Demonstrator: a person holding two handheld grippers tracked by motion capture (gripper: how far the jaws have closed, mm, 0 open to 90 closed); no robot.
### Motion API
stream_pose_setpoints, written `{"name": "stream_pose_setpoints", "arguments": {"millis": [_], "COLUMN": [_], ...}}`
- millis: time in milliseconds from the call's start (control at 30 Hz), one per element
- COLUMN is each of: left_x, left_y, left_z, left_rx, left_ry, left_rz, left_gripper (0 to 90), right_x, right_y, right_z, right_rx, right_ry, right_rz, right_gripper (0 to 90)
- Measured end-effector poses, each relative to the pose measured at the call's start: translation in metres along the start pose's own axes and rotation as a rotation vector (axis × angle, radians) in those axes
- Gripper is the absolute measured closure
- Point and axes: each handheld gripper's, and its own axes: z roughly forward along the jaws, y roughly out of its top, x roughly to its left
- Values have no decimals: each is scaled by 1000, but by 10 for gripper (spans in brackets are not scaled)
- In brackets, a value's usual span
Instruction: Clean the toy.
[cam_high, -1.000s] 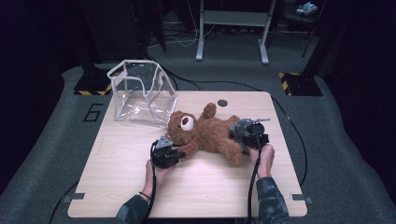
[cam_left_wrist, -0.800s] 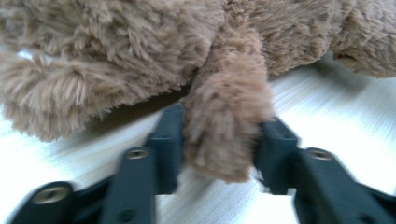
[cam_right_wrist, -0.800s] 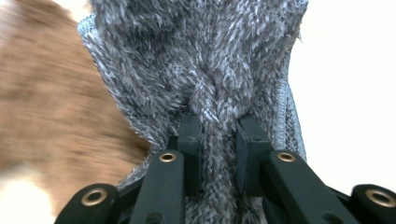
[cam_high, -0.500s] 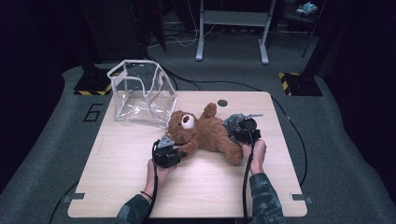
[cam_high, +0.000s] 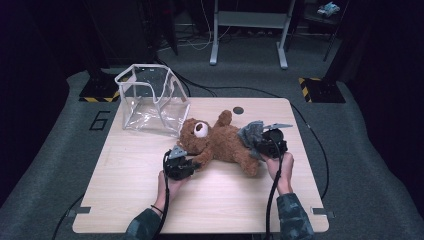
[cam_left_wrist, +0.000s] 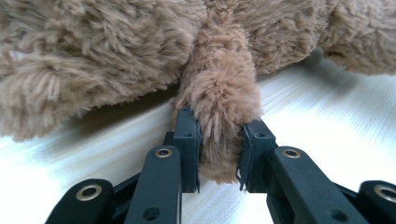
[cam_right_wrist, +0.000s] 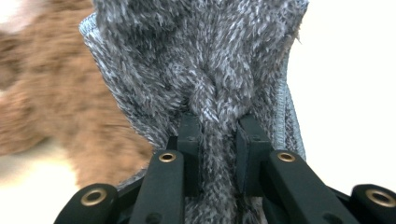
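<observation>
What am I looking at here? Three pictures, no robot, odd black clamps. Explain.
A person sits at a wooden table with a hand-held gripper in each hand. The high view looks down from above the person's side. The other two pictures come from cameras riding on the grippers, looking along their black jaws.

On the table lie a brown teddy bear and a clear plastic bag, standing open beside the bear's head.

The left gripper is shut on one of the bear's limbs, the fur squeezed between the jaws. The right gripper is shut on a fuzzy grey cloth at the bear's other end.
</observation>
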Motion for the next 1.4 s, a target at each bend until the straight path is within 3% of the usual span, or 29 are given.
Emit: {"name": "stream_pose_setpoints", "arguments": {"millis": [100,133,233,267,333,433,467,533,567,600,633,667,700,733,767,800,900,1000,1033,1067,1167,1200,1233,1267,1300,1333,1367,1400], "left_x": [-1,-1,-1,-1,-1,-2,-2,-3,-3,-5,-5,-8,-8,-10,-10,-13,-15,-18,-18,-19,-20,-21,-21,-23,-23,-25,-25,-26], "left_y": [0,0,0,1,1,1,2,2,2,3,3,3,3,4,4,5,5,6,6,6,7,8,8,8,8,9,9,9], "left_z": [0,1,0,0,-1,-2,-1,0,0,0,0,1,1,2,2,2,2,2,2,1,2,2,2,4,4,5,5,5], "left_rx": [-1,0,-2,-3,-4,-9,-9,-12,-12,-14,-14,-12,-12,-12,-12,-14,-19,-26,-26,-28,-33,-36,-36,-34,-34,-35,-35,-36], "left_ry": [0,-2,-4,-7,-11,-13,-15,-17,-17,-19,-19,-29,-29,-34,-34,-43,-51,-77,-77,-83,-81,-87,-87,-89,-89,-90,-90,-87], "left_rz": [-1,-1,0,1,6,-3,-2,0,0,0,0,3,3,12,12,21,23,15,15,21,25,22,22,22,22,24,24,23], "left_gripper": [726,726,727,727,729,733,734,736,737,738,740,740,742,742,744,744,747,749,749,749,749,749,750,750,750,750,749,750], "right_x": [8,5,-2,-11,-15,-18,-17,-9,-9,6,6,24,24,39,39,50,51,34,34,27,24,29,29,42,42,60,60,80], "right_y": [-2,-8,-14,-21,-23,-20,-13,-3,-3,7,7,14,14,18,18,18,16,11,11,10,11,12,12,14,14,17,17,19], "right_z": [9,22,33,39,38,26,10,-6,-6,-18,-18,-23,-23,-20,-20,-11,1,17,17,18,13,1,1,-12,-12,-22,-22,-24], "right_rx": [35,57,84,112,124,95,54,17,17,-14,-14,-24,-24,-18,-18,14,50,69,69,78,74,39,39,6,6,-21,-21,-27], "right_ry": [-3,5,-12,-20,-45,-57,-51,-48,-48,-30,-30,-1,-1,24,24,26,2,-28,-28,-70,-79,-70,-70,-37,-37,9,9,43], "right_rz": [-24,-14,15,36,45,45,43,26,26,-14,-14,-59,-59,-105,-105,-134,-133,-86,-86,-84,-71,-82,-82,-101,-101,-140,-140,-179], "right_gripper": [750,750,750,750,749,749,748,748,748,748,748,748,748,748,748,748,748,749,749,748,747,746,746,746,746,746,746,746]}}
